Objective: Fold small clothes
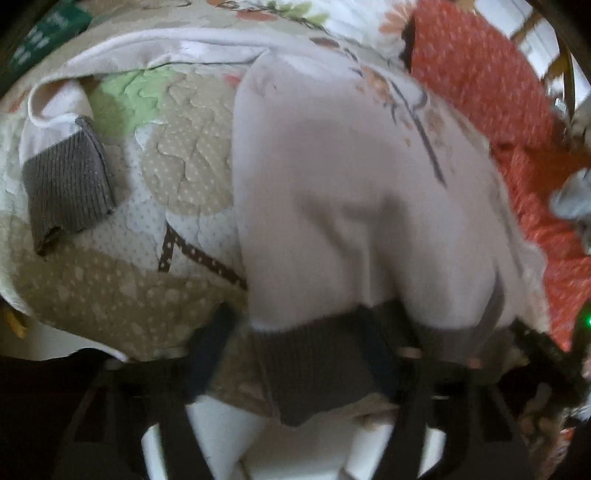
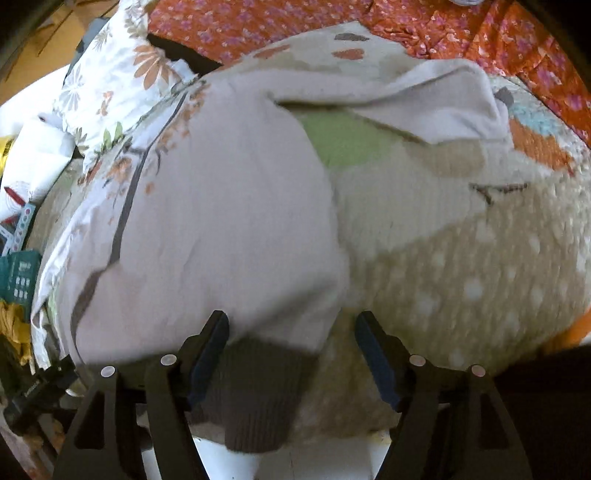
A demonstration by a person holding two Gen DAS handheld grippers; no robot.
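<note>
A small pale pink pair of pants (image 1: 332,192) with grey ribbed cuffs lies spread on a patchwork quilt (image 1: 110,288). In the left wrist view my left gripper (image 1: 299,332) is open, its fingers either side of the near grey cuff (image 1: 314,365). The other leg runs left and ends in a second grey cuff (image 1: 66,184). In the right wrist view the pants (image 2: 221,206) fill the left half. My right gripper (image 2: 291,325) is open, with the near grey cuff (image 2: 258,387) lying between its fingers, close to the left one.
An orange-red patterned cloth (image 1: 498,92) lies beyond the quilt, also in the right wrist view (image 2: 277,22). A white flower-print pillow (image 2: 122,74) sits at the far left. A green box (image 2: 18,277) and clutter lie off the left edge.
</note>
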